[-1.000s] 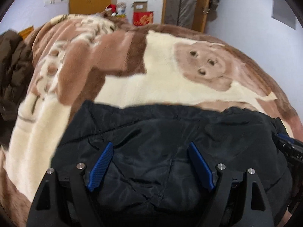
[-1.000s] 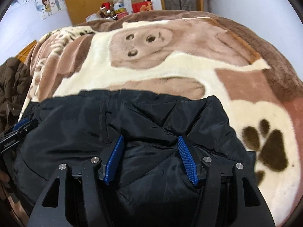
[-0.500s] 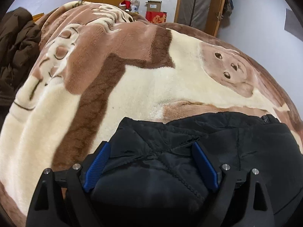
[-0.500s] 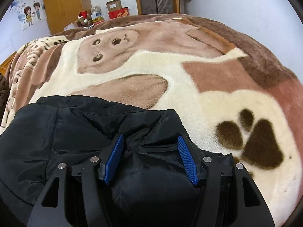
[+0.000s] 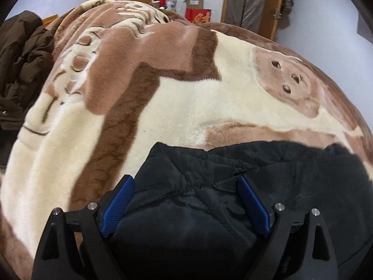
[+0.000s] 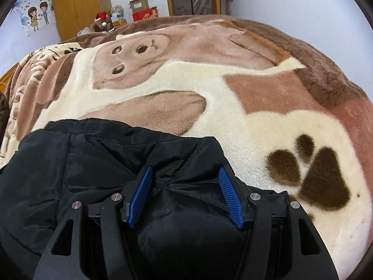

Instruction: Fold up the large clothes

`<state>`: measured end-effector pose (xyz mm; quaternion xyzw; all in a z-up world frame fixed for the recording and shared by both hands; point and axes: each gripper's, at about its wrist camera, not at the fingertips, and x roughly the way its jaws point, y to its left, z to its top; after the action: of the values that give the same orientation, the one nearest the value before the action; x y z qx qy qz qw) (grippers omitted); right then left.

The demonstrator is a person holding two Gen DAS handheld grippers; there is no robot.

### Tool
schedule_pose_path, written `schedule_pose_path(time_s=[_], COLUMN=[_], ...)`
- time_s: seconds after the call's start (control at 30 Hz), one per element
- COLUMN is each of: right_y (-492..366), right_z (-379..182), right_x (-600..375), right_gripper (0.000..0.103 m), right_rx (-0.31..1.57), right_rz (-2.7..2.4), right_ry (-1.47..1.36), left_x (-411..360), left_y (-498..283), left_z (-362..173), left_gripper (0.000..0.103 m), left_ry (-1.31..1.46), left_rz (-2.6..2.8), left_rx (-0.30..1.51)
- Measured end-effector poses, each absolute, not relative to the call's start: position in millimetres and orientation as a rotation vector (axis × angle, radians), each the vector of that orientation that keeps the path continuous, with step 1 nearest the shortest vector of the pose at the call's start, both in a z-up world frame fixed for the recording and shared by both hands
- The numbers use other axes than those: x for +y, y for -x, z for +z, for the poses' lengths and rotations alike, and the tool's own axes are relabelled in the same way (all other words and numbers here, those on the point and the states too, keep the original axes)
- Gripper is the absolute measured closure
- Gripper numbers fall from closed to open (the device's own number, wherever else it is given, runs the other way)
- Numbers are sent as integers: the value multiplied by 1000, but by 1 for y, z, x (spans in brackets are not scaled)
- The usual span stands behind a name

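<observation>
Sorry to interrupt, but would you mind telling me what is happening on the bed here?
A person with a handheld gripper in each hand is folding a black padded jacket on a brown and cream plush animal-print blanket. The left gripper and the right gripper each have bunched jacket fabric between their blue pads, jaws apart. A dark brown coat lies heaped at the blanket's left edge.

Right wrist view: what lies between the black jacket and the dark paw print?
Only bare cream blanket separates the black jacket from the paw print, per the right wrist view.
</observation>
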<state>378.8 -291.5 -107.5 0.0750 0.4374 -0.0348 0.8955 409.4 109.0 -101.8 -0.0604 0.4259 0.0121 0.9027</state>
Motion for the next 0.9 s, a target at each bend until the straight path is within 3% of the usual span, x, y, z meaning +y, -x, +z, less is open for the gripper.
schedule_pose_path(time_s=[0.17,0.3,0.53,0.9], right_y=[-346,-324,-356,-370], right_z=[-47,-21,-82,-126], right_x=[-286,-245,-223,-230], right_gripper=[44,44,44,44], right_rx=[783,703,836,809], right_rz=[-117,-30,22,38], right_ry=[-171,-135,-85,-104], left_x=[108,61,-10,-28], left_y=[-380,-361,-393,-407], left_z=[-43,-10,-77,-113], left_gripper=[12,12,11,11], left_ry=[203,150,81,46], left_rz=[-34,-179,-257,-219], left_rx=[780,706,892,864])
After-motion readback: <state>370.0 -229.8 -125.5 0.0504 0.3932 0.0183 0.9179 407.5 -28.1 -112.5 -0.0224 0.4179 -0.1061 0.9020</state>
